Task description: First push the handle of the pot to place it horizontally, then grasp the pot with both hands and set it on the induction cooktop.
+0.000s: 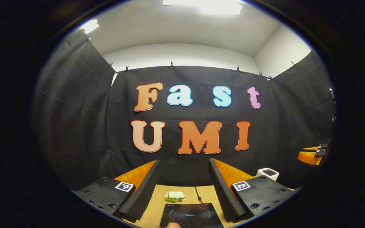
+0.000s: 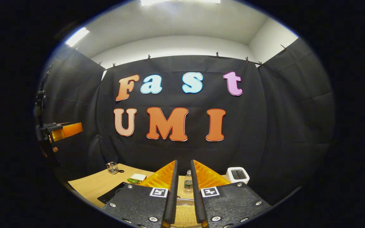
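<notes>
Left tongs (image 1: 182,186): hanging wide apart above the cooktop (image 1: 190,215) on the bench (image 1: 157,202).
Right tongs (image 2: 184,190): narrowly apart, gripping nothing.
Pot (image 2: 184,213): sitting right of the cooktop, under the right tongs.
Handle: hidden; I'd be nudging it slowly.

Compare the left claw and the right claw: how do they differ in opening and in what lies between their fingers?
The left claw has its fingers wide apart; the right claw leaves a narrow gap. Between the left claw's fingers lies the induction cooktop; between the right claw's fingers shows the pot, with a bottle beyond. Both face the black cloth wall.
</notes>
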Available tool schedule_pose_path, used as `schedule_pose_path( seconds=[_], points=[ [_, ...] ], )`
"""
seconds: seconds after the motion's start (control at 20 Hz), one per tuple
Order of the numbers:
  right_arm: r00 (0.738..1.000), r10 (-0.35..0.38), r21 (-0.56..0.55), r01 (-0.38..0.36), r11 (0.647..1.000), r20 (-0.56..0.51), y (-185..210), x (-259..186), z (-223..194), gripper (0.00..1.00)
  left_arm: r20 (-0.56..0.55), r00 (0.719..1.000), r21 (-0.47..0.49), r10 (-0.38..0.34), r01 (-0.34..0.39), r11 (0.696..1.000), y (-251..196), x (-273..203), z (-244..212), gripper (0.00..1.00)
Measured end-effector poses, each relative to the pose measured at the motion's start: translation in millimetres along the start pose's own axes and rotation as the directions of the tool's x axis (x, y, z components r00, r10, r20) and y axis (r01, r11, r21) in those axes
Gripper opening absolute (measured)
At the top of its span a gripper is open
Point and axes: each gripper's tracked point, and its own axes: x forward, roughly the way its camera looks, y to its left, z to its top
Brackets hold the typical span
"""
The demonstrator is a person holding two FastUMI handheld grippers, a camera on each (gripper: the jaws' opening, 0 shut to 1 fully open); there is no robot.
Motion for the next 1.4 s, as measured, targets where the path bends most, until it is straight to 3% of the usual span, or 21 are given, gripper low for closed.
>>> schedule_pose_path(
  seconds=[0.05,0.35,0.95,1.4],
  points=[
    [1.0,-0.009,-0.007,0.009,1.0,-0.005,-1,0,-5,0.16,-0.002,1.0,-0.001,0.0,0.0,1.0,1,1,-1,0.97],
    [0.998,-0.022,-0.003,0.022,1.0,-0.05,-1,-10,-48,0.0,0.001,1.0,-0.001,0.0,0.0,1.0,3,-1,-3,0.97],
    [0.977,-0.067,-0.04,0.06,0.997,-0.202,-5,-29,-159,0.0,0.029,0.999,0.042,0.024,-0.025,0.999,9,-5,3,0.99],
    [0.912,-0.078,-0.036,0.07,0.997,-0.403,-17,-53,-257,0.0,0.041,0.999,0.034,0.001,-0.002,0.999,4,-11,5,0.98]
  ],
)
